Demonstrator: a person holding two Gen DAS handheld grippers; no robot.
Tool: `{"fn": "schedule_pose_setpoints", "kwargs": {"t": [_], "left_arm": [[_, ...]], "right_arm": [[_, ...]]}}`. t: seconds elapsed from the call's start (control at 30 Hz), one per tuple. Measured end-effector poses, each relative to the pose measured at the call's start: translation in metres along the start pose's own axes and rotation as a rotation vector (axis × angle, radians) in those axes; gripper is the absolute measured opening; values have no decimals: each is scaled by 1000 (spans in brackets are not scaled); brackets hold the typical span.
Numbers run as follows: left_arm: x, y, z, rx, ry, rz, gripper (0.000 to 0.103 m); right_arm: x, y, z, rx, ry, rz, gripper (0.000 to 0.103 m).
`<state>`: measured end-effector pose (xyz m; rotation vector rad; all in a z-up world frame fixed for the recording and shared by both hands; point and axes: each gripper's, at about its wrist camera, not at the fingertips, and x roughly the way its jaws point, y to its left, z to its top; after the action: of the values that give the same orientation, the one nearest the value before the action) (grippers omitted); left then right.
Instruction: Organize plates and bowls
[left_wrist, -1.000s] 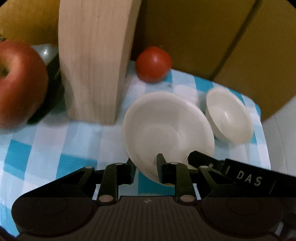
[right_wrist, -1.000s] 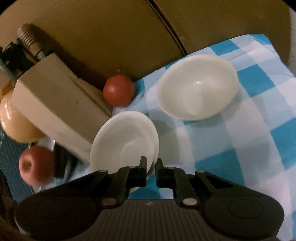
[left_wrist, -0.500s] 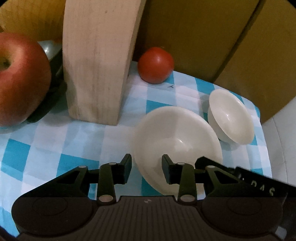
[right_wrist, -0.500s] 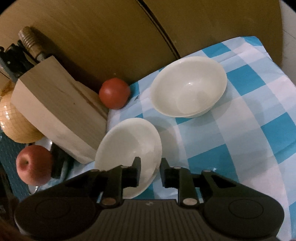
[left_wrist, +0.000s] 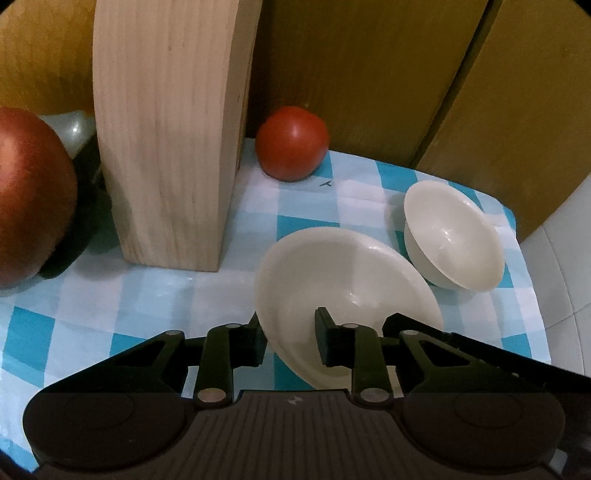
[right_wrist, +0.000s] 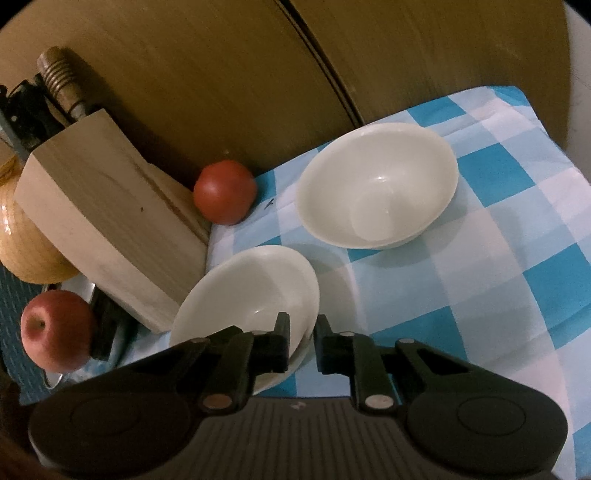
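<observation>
A white plate (left_wrist: 347, 284) lies on the blue checked cloth (left_wrist: 166, 295), and a white bowl (left_wrist: 452, 236) stands to its right. My left gripper (left_wrist: 290, 338) is open, its jaws straddling the plate's near left rim. In the right wrist view the plate (right_wrist: 247, 295) looks like two stacked plates, though I cannot be sure. My right gripper (right_wrist: 301, 341) is open, its jaws on either side of the plate's near right rim. The bowl (right_wrist: 376, 184) stands beyond it.
A wooden knife block (left_wrist: 170, 129) stands left of the plate, with a tomato (left_wrist: 291, 142) behind it by the wooden wall. An apple (left_wrist: 33, 192) sits at far left. The cloth's right edge (left_wrist: 532, 295) borders a white surface.
Both grippers have opened and let go of the plate, which has come down from tilted to lying flat on the cloth. The bowl has not moved.
</observation>
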<state>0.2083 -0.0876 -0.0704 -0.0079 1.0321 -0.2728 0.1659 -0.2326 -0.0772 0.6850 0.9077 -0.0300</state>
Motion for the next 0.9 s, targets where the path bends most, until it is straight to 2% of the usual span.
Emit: {"fn": "schedule_pose_setpoints", "kwargs": {"t": [0.3,0.9], "left_arm": [[-45,-5,-1,23,-86,-6,32],[-95,0,-43,51,-120,-1,36]], "right_arm": [[-31,14,0,-54,-66,32,14],[-78,33,-43,-142,-65,70,14]]}}
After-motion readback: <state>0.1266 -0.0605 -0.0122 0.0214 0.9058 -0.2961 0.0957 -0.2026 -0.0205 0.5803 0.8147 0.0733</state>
